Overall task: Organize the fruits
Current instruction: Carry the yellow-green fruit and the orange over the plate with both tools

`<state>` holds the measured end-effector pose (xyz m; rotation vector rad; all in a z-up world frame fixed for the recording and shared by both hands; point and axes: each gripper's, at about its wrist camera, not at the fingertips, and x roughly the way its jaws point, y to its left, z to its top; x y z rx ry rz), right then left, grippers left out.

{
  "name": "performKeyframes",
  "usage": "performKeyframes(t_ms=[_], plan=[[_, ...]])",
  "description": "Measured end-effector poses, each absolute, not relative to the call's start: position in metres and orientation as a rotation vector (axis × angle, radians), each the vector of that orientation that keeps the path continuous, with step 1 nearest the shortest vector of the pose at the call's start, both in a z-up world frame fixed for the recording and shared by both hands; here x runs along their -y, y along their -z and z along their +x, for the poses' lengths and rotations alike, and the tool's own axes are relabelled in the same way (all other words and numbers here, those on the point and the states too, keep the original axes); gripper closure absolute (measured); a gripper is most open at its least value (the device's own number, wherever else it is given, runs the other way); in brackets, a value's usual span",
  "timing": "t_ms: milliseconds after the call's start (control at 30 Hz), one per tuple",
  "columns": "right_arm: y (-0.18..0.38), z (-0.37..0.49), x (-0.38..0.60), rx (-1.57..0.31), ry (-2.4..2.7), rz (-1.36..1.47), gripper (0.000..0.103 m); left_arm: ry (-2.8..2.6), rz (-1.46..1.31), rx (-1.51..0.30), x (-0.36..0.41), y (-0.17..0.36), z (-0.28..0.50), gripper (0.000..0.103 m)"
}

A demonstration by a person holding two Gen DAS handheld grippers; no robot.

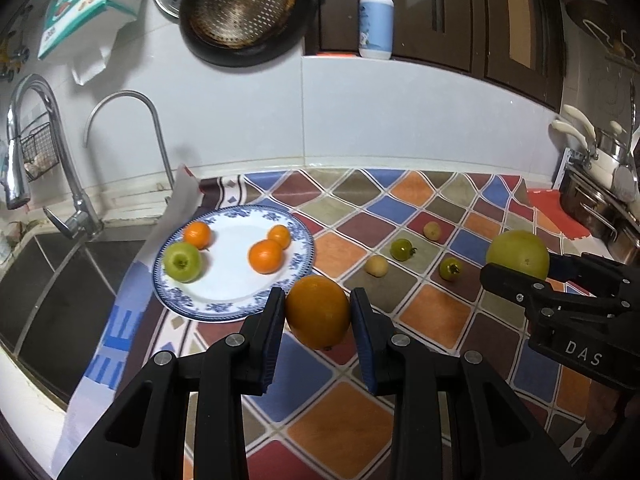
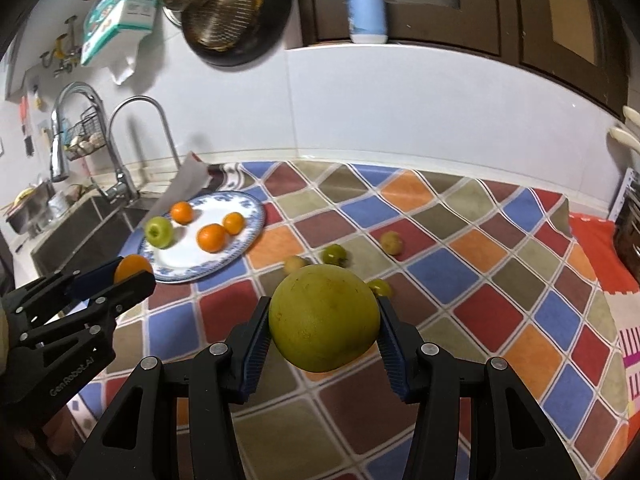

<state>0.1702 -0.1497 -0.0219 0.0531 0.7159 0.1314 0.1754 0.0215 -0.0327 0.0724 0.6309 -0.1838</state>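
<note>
My left gripper [image 1: 318,300] is shut on a large orange [image 1: 318,312], held above the chequered cloth just right of the blue-rimmed plate [image 1: 224,312]. The plate carries a green apple [image 1: 182,262] and three small oranges [image 1: 265,256]. My right gripper [image 2: 322,312] is shut on a big yellow-green citrus fruit [image 2: 324,318], lifted over the cloth. Both held fruits show in the other view too: the citrus fruit [image 1: 518,254] at the right, the orange [image 2: 132,266] at the left. Several small green and pale fruits [image 1: 402,249] lie loose on the cloth between the grippers.
A sink [image 1: 60,280] with two taps [image 1: 28,152] lies left of the plate. A white pump bottle [image 1: 376,20] stands on the ledge above the tiled wall. Pots and a rack [image 1: 600,184] crowd the right edge. A strainer and pan [image 1: 240,12] hang above.
</note>
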Motion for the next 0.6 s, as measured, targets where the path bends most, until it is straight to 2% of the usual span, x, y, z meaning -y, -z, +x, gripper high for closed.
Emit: performKeyframes(t_ms=[600], plan=[[0.007, 0.190, 0.069, -0.666, -0.253, 0.034, 0.052, 0.138, 0.093, -0.582, -0.089, 0.015, 0.185, 0.070]])
